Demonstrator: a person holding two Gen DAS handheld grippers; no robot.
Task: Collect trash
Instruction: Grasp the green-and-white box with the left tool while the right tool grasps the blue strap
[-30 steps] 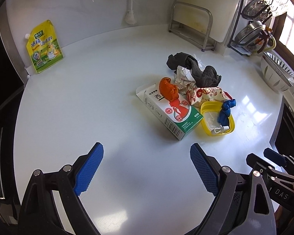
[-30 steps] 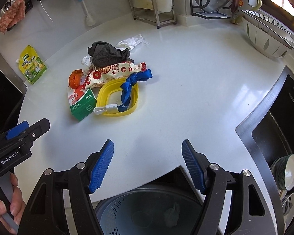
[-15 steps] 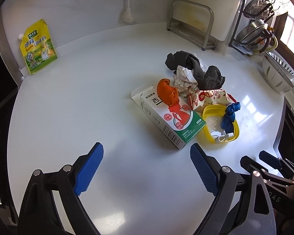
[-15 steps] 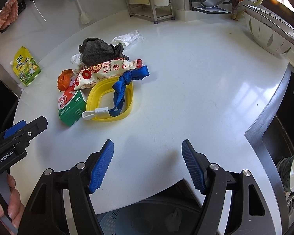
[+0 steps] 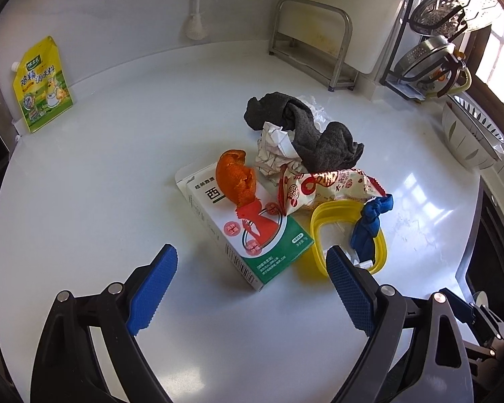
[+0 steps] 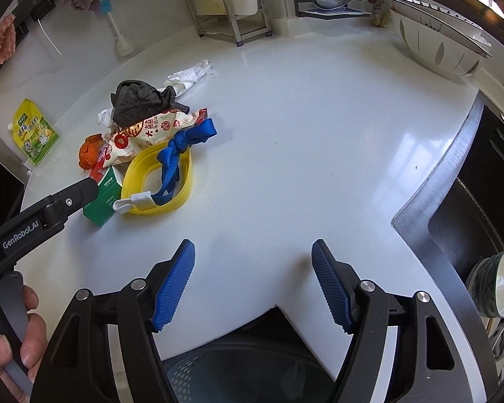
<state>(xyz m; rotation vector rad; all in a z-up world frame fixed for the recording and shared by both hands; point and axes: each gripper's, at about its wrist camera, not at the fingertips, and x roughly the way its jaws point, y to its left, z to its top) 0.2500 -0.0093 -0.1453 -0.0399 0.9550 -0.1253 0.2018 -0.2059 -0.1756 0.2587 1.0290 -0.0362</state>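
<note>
Nearest, the left gripper (image 5: 252, 282) hangs over the white worktop (image 5: 94, 208) with its jaws spread wide and nothing between them; the right gripper (image 6: 253, 283) stands the same way, wide and empty, above the worktop's front edge. Below that edge a perforated bin (image 6: 238, 374) shows only in part, its contents too dim to make out. Just beyond the left gripper lies the trash pile: a green-and-white carton (image 5: 248, 231) with an orange peel (image 5: 233, 176) on it, a yellow ring lid (image 5: 322, 225) partly hidden behind the right fingertip, a blue ribbon (image 5: 369, 225), a snack wrapper (image 5: 322, 184), crumpled paper (image 5: 272, 147) and a grey cloth (image 5: 319, 134) heaped together. Bare worktop lies to the left of the pile. Far off, a yellow pouch (image 5: 42, 84) leans on the wall.
</note>
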